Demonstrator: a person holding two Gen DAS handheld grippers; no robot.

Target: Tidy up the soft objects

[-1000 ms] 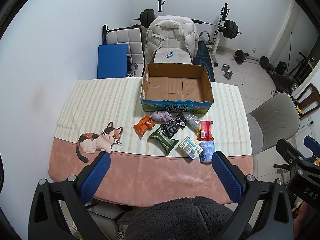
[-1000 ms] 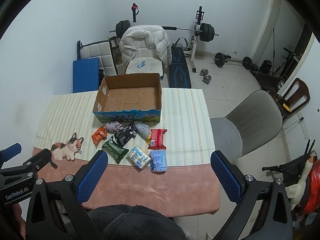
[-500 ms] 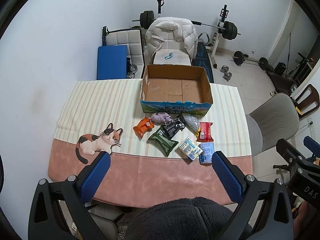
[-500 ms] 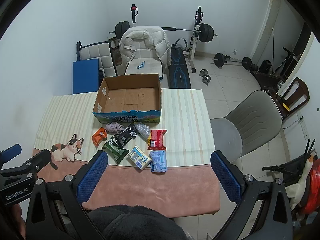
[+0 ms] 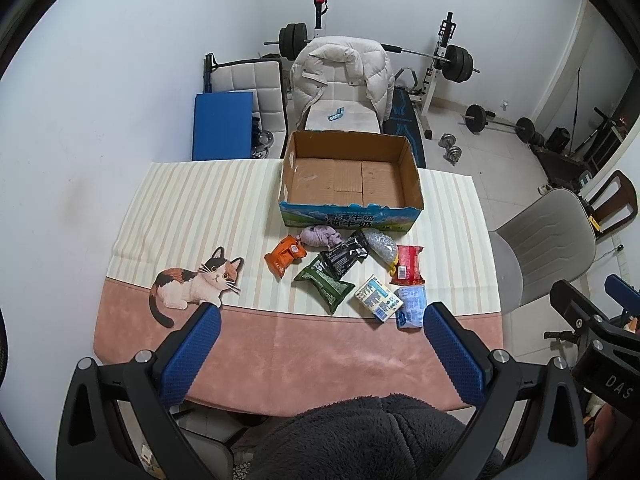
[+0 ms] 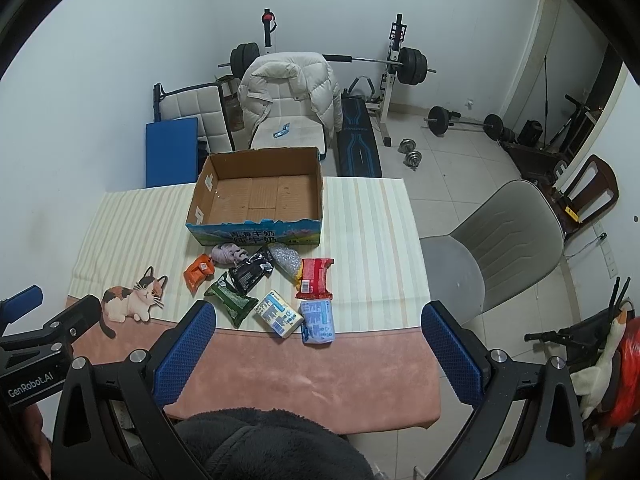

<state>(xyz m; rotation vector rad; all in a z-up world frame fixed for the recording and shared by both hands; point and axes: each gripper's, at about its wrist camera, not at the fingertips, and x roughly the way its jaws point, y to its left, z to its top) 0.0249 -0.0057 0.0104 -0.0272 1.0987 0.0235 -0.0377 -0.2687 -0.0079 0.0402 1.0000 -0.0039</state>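
Note:
An open, empty cardboard box (image 5: 348,178) (image 6: 260,196) stands at the far middle of the table. In front of it lie several soft packets: an orange pack (image 5: 285,255), a purple soft lump (image 5: 320,236), a black pack (image 5: 345,254), a green pack (image 5: 325,282), a silver pouch (image 5: 380,245), a red pack (image 5: 408,265), a white-blue pack (image 5: 378,298) and a light blue pack (image 5: 411,306). My left gripper (image 5: 318,354) is open and empty, high above the table's near edge. My right gripper (image 6: 316,354) is open and empty, likewise high and back.
The table (image 5: 328,344) has a striped and pink cloth with a printed cat (image 5: 196,284). A grey chair (image 6: 500,244) stands at the right. A chair with a white jacket (image 5: 340,80) and gym weights (image 6: 444,120) lie beyond the table.
Both grippers have drifted slightly; the view of the table has shifted a little. Nothing on the table has moved.

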